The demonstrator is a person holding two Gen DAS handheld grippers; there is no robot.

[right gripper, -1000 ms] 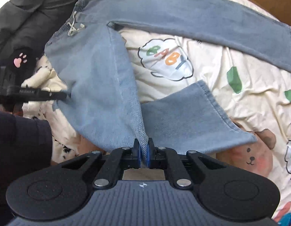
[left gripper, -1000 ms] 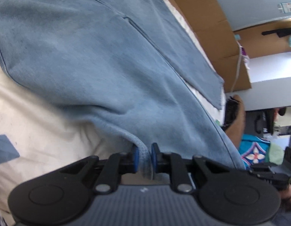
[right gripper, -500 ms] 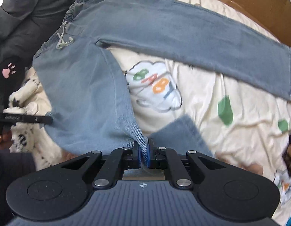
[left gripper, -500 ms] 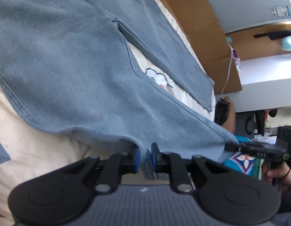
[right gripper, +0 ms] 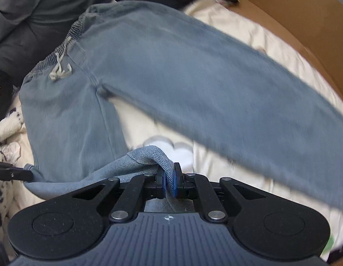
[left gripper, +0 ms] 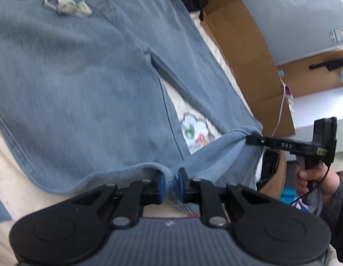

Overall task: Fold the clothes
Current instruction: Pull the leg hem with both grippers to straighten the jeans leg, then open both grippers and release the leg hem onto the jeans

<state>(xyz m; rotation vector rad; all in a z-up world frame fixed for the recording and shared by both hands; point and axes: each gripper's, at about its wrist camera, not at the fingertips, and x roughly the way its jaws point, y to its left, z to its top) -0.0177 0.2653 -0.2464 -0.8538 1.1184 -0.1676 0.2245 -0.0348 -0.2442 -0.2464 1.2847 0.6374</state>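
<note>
Light blue denim trousers [left gripper: 82, 88] with a pale drawstring [left gripper: 65, 6] lie on a cream printed sheet. One leg [right gripper: 215, 84] stretches flat across the sheet. The other leg is doubled back toward the waistband, its hem end [right gripper: 149, 153] lifted. My left gripper [left gripper: 170, 182] is shut on the fold edge of that leg. My right gripper [right gripper: 169, 181] is shut on the hem of the same leg; it also shows in the left wrist view as the right gripper [left gripper: 251, 140], held by a hand [left gripper: 308, 177].
A brown cardboard box [left gripper: 244, 51] borders the sheet's far side, with a grey surface [left gripper: 293, 15] behind it. Dark grey clothing [right gripper: 38, 11] and a fluffy black-and-white item [right gripper: 5, 133] lie beyond the waistband. The cloud print [left gripper: 193, 133] shows between the legs.
My right gripper has carried the hem across toward the waistband, doubling the leg over. The left gripper has shifted slightly with the fold edge still in it.
</note>
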